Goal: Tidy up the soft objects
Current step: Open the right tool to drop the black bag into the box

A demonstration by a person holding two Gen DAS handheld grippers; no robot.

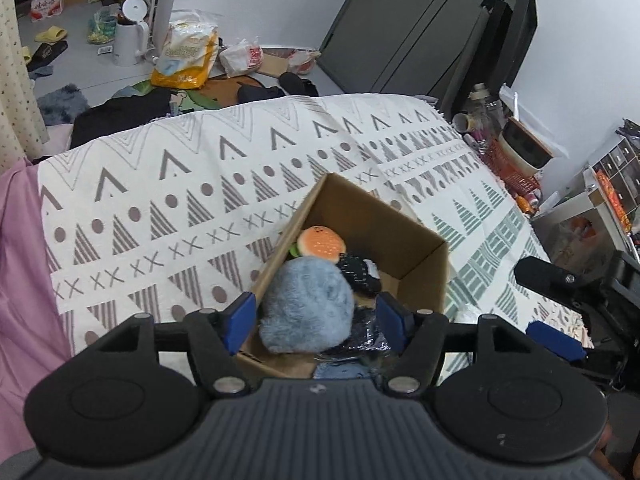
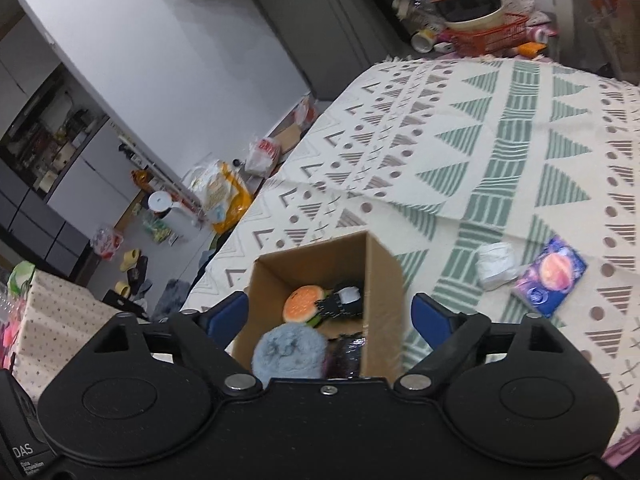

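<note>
**Q:** Claw status, item by item?

**A:** Left claw (image 1: 316, 318): spread about as wide as the fluffy blue-grey plush (image 1: 306, 306) between its blue fingertips (image 1: 240, 314). I cannot tell whether the tips press the plush or merely flank it. Right claw (image 2: 330, 314): wide apart, holding nothing, poised above the cardboard box (image 2: 384, 280).

**Q:** Contents of the box?

**A:** One burger plush (image 1: 322, 246) towards the far wall; one black speckled soft item with a white patch (image 1: 360, 274) beside it; one dark shiny bundle (image 2: 348, 354) on the near side; the blue-grey plush uppermost, at the near end.

**Q:** Still outside the box?

**A:** On the patterned bedspread (image 2: 520, 120), to the right of the box: one white crumpled wad (image 2: 496, 264), and just beyond it a purple packet with an orange disc (image 2: 554, 278). Whether the packet counts as soft, I cannot say.

**Q:** Which relation governs the next move?

**A:** The plush sits straight ahead of my left claw, inside the box rim, so I judge that side only needs to let go or back away. The loose wad lies right of the box, nearer my right claw. It is roundish, with no clear long axis, so any approach angle should serve.
</note>
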